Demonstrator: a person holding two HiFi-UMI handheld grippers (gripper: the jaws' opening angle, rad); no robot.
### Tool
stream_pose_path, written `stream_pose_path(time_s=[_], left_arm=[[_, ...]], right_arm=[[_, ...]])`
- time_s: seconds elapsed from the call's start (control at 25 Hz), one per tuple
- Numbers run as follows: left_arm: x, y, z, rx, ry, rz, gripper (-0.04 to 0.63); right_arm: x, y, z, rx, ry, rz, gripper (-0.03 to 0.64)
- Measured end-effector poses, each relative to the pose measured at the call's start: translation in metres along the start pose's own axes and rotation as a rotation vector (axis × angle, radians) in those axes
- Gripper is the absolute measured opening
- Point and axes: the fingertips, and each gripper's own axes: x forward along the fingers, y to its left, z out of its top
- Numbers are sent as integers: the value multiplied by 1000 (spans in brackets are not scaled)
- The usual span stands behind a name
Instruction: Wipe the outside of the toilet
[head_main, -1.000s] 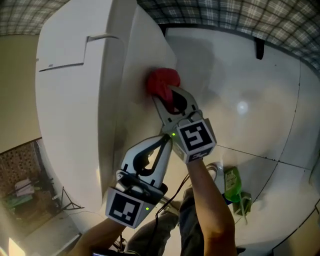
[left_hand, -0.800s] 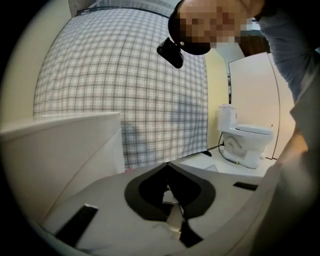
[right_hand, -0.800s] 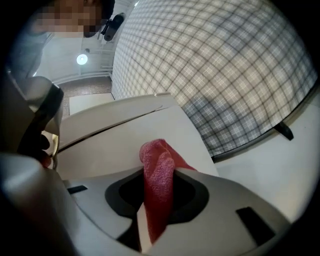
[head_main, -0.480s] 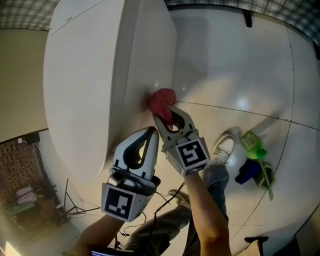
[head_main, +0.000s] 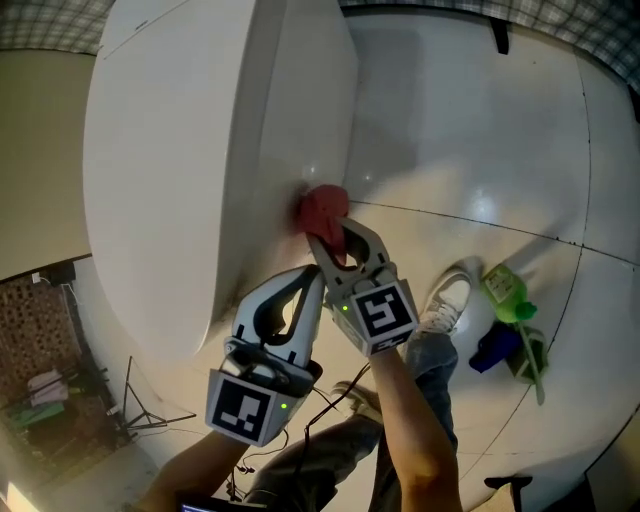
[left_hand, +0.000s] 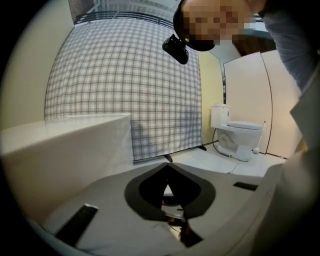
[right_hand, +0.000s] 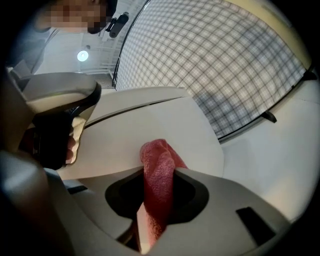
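Wiping step in hand: red terry cloth (head_main: 322, 207), clamped in the right gripper (head_main: 321, 236), is pressed to the right outer wall of the white ceramic toilet (head_main: 190, 150), the left gripper (head_main: 311, 274) is held near with jaws together and empty, and a firm stroke along the wall is judged due next.

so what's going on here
A person with a gripper in each hand is at the outer side of a white toilet. The right gripper is shut on a red cloth, which is pressed against that side. The left gripper, jaws together and empty, hangs beside it.
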Motion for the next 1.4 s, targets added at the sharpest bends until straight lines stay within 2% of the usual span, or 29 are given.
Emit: stream_pose_path(time_s=[0.08, 0.24, 0.36, 0.52, 0.72, 0.84, 1.0, 1.16, 1.4], left_arm=[[24, 1, 2, -3, 7, -14, 9], [92, 9, -7, -9, 42, -33, 11], [146, 26, -18, -12, 79, -16, 11], [201, 53, -24, -51, 94, 58, 9], [226, 70, -45, -61, 118, 73, 9], [219, 73, -66, -64, 155, 72, 9], [189, 57, -80, -88, 165, 52, 11], [142, 39, -91, -95, 173, 13, 9], [48, 15, -110, -57, 168, -50, 9]], right_arm=[[13, -28, 20, -7, 11, 0, 86], [58, -112, 65, -50, -46, -7, 86], [97, -169, 85, -41, -25, -1, 86], [144, -229, 96, -47, 22, 22, 86], [181, -271, 85, -1, 38, 7, 86], [178, -260, 65, 33, 41, 11, 86], [140, -222, 27, 96, 51, -4, 86], [100, -176, -11, 135, 57, -45, 86], [35, -89, -62, 158, 43, -101, 86]])
